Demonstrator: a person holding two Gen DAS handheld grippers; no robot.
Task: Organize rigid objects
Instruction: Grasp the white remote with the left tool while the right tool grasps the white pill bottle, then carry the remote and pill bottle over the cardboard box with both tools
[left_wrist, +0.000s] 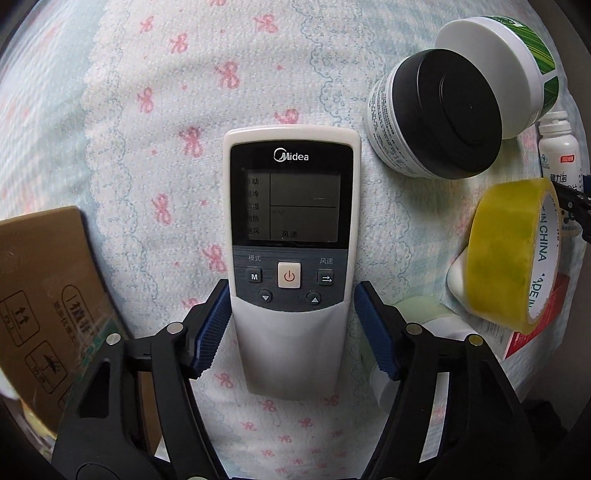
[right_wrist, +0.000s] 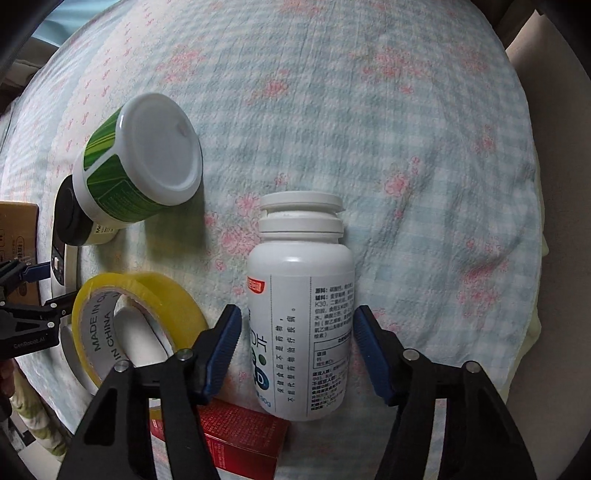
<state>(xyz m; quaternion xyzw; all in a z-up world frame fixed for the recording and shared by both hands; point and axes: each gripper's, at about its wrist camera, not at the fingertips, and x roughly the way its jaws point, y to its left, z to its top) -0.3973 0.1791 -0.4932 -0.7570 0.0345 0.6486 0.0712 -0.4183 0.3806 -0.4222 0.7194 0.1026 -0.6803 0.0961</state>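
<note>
remote (left_wrist: 291, 236) left of jars (left_wrist: 443, 114), tape roll (left_wrist: 513, 254) nearer

The left gripper (left_wrist: 291, 328) points toward 12 o'clock in its own view, its jaws spread apart, the blue ribbed pads (left_wrist: 211, 328) standing at roughly 8 and 4 o'clock with a clear gap between them; the left pad sits close against what lies between, the right one stands off. The right gripper (right_wrist: 295, 349) also aims toward 12 o'clock, jaws parted, its blue pads (right_wrist: 373, 350) at either side. In the right wrist view the left gripper appears at 9 o'clock.
</note>
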